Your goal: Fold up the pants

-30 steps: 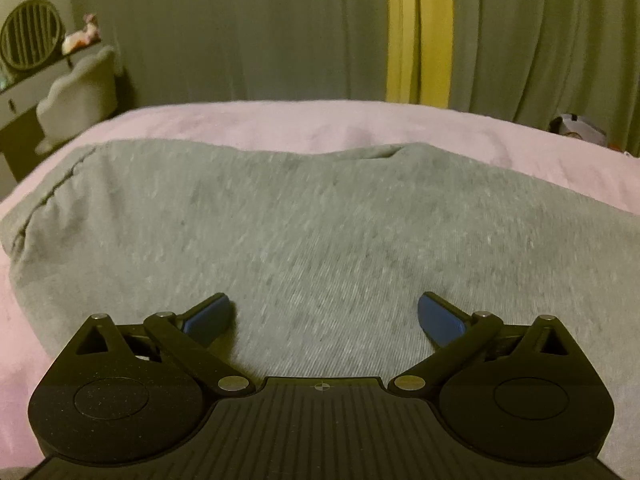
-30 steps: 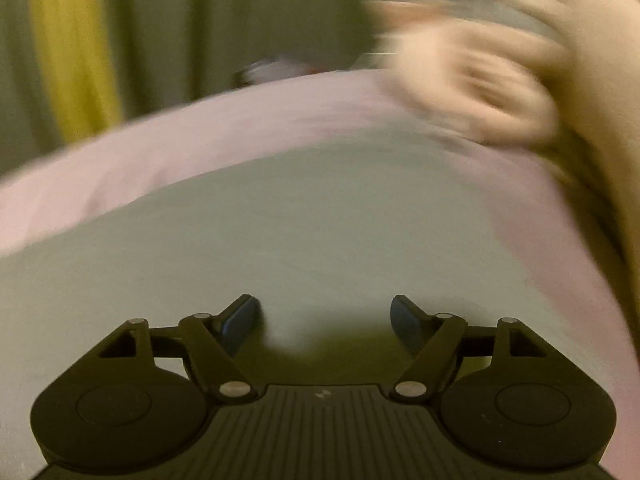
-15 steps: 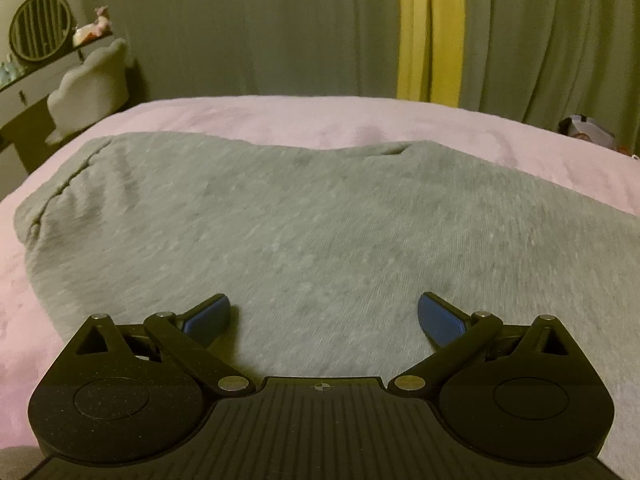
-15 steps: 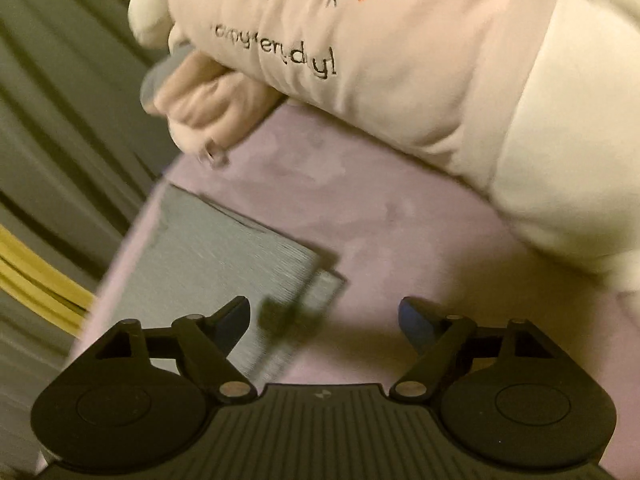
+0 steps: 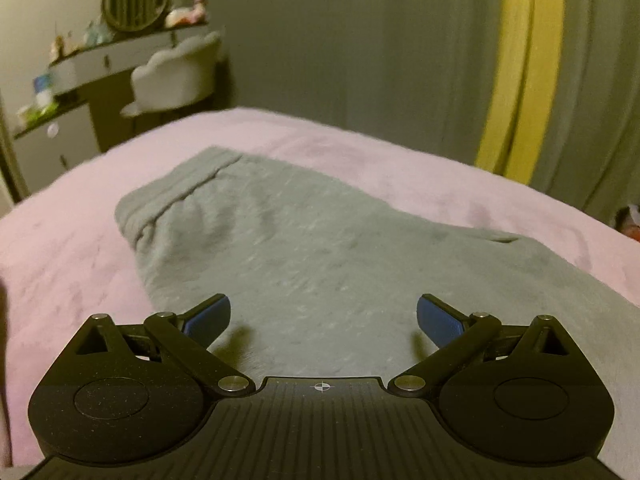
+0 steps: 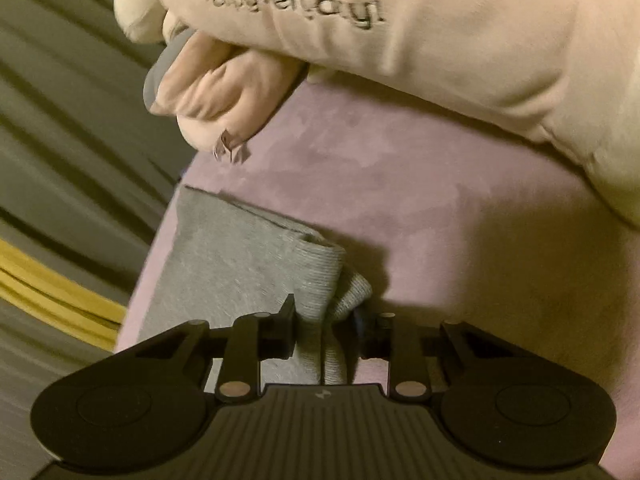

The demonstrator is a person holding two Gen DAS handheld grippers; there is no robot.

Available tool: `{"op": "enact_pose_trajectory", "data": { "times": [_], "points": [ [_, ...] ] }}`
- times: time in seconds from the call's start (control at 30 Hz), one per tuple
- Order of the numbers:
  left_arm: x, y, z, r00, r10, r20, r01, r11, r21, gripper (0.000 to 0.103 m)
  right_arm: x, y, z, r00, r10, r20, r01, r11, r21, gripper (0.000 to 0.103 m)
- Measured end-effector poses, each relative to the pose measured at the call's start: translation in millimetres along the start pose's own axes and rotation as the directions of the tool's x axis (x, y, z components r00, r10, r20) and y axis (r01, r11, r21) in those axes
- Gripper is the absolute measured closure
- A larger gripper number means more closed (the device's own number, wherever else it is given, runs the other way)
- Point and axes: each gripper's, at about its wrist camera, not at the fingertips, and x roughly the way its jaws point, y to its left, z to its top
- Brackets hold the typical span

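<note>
Grey pants (image 5: 320,248) lie spread on the pink bed (image 5: 60,240), their waistband end at the far left. My left gripper (image 5: 323,316) hovers over the near part of them, open, with nothing between its blue pads. In the right wrist view a ribbed leg cuff of the pants (image 6: 320,272) lies near the bed's corner. My right gripper (image 6: 324,320) has its jaws closing on that cuff, and the fabric bunches up between its fingers.
A large cream plush toy (image 6: 440,40) with stitched lettering lies on the bed just beyond the cuff. Grey curtains with a yellow stripe (image 5: 520,80) hang behind the bed. A vanity shelf (image 5: 80,64) and a white chair (image 5: 176,72) stand at the far left.
My right gripper swung to the pants' leg end, rolled, and closed on the cuff. My left gripper rose and rolled, staying open; more of the waistband end shows now.
</note>
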Motion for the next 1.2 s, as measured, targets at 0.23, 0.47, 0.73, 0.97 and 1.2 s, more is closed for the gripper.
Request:
{"op": "enact_pose_trajectory", "data": {
  "times": [0.23, 0.47, 0.73, 0.97, 1.2],
  "points": [
    [8, -4, -4, 0.999, 0.009, -0.039, -0.009, 1.000, -0.009, 0.000, 2, 14, -5, 1.000, 0.016, 0.016, -0.016, 0.999, -0.043, 0.043],
    [8, -7, -7, 0.999, 0.003, -0.040, -0.002, 1.000, 0.020, 0.000, 8, 33, -4, 0.994, -0.100, 0.040, 0.105, 0.981, -0.165, 0.084],
    [-6, 2, 1, 1.000, 0.005, 0.021, -0.006, 1.000, 0.010, 0.000, -57, 200, -100, 0.972, 0.177, 0.152, 0.006, 0.632, -0.775, 0.088],
    [-1, 6, -2, 0.999, -0.034, 0.005, 0.034, 0.999, -0.033, 0.000, -12, 244, -275, 0.940, 0.078, -0.333, -0.342, 0.215, -0.915, 0.088],
    [4, -1, -8, 0.995, -0.096, -0.003, 0.096, 0.995, -0.019, 0.000, -7, 245, -292, 0.947, 0.020, -0.321, -0.316, 0.247, -0.916, 0.088]
  ]
}}
